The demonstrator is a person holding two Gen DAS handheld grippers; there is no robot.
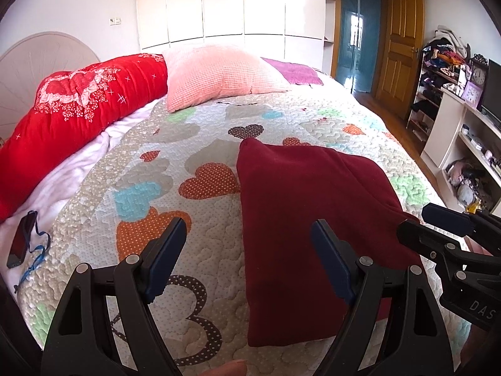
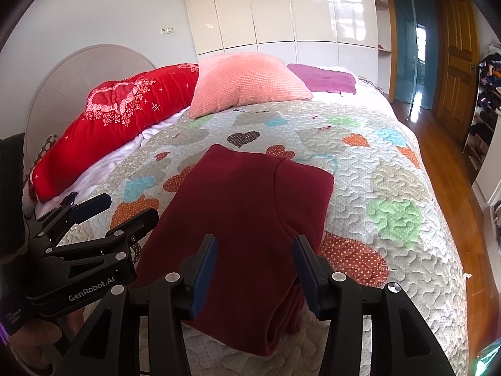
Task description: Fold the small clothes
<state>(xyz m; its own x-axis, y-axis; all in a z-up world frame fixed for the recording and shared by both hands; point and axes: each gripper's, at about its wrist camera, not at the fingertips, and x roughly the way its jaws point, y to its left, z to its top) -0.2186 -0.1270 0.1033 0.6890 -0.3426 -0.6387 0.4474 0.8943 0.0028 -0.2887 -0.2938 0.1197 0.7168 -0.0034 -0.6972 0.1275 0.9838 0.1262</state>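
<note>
A dark red garment lies folded into a rectangle on the heart-patterned quilt; it also shows in the right wrist view. My left gripper is open and empty, hovering over the garment's left edge near the bed's front. My right gripper is open and empty, above the garment's near right part. The right gripper also shows at the right edge of the left wrist view, and the left gripper at the left of the right wrist view.
A pink pillow, a red quilt roll and a purple cloth lie at the bed's far side. A phone with a blue cord lies at left. Shelves and a wooden door stand at right.
</note>
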